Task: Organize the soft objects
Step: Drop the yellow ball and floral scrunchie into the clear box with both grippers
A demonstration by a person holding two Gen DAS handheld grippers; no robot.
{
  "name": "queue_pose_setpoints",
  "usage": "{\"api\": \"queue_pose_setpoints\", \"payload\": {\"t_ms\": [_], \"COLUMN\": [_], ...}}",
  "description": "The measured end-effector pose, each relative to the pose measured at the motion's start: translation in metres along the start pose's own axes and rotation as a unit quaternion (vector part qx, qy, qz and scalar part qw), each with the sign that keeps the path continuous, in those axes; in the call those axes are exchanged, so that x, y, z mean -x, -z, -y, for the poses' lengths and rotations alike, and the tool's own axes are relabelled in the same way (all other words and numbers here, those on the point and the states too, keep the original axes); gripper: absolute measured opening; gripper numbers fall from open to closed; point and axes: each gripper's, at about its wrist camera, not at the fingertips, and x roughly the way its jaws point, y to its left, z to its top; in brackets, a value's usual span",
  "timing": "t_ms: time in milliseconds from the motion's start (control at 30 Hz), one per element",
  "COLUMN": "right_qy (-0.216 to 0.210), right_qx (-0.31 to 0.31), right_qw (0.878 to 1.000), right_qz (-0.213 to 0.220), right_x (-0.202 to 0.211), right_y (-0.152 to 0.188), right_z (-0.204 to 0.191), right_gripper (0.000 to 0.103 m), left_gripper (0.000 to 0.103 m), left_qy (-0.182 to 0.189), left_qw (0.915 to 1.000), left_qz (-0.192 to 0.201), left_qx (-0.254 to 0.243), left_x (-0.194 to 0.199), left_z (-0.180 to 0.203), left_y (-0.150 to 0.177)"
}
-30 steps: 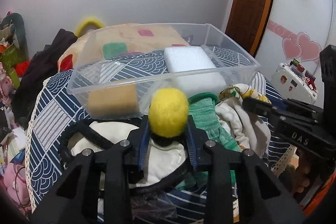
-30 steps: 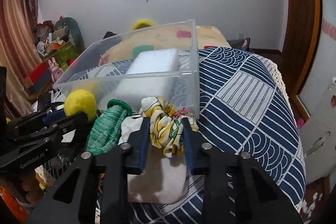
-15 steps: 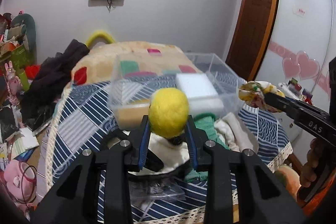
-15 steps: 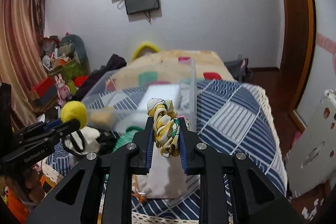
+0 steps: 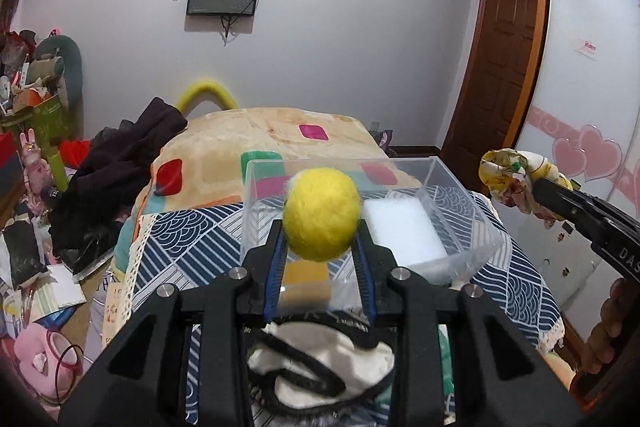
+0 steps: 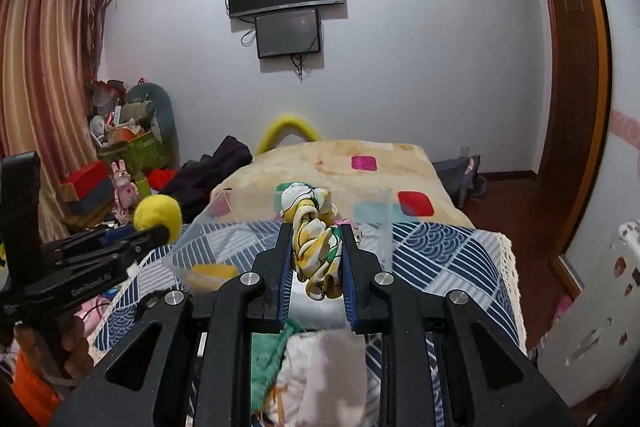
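Aloft, left gripper point(image 5: 321, 231) pinches yellow ball point(image 5: 320, 213) — right gripper point(image 6: 315, 255) clamps floral scrunchie point(image 6: 314, 237).

Both wrist views raised, facing bin point(image 5: 460, 227)

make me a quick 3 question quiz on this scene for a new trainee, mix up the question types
1. True or false: the left gripper is shut on the yellow pom-pom ball.
2. What does the right gripper hold? A) the floral scrunchie B) a green cloth C) nothing
3. Fill in: inside the clear plastic bin lie a white foam block and an ______ sponge.

Key
1. True; the ball sits pinched between the two fingers.
2. A; the scrunchie is clamped between the fingers, raised in front of the bin.
3. orange.
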Motion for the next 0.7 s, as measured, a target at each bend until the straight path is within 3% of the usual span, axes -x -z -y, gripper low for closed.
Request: {"api": "queue_pose_setpoints", "payload": {"t_ms": [267,500,633,700], "right_qy": [0.009,0.016,0.019,0.017], "right_qx": [-0.004,-0.002,0.0,-0.002], "right_qw": [0.999,0.997,0.995,0.995], "right_qz": [-0.036,-0.082,-0.095,-0.098], "right_x": [-0.041,-0.067,-0.07,-0.068], "right_y": [0.006,0.02,0.022,0.022], "right_z": [-0.001,-0.002,0.0,0.001], "right_gripper": [0.019,0.019,0.023,0.029], "left_gripper": [0.032,0.032,0.032,0.034], "left_qy": [-0.001,0.001,0.001,0.001], "left_qw": [0.9997,0.9968,0.9942,0.9938], "left_qz": [-0.022,-0.077,-0.105,-0.11], "left_qx": [0.009,-0.019,-0.022,-0.019], "left_x": [-0.038,-0.079,-0.097,-0.1], "left_z": [0.013,0.033,0.037,0.037], "left_y": [-0.007,0.0,0.007,0.009]}}
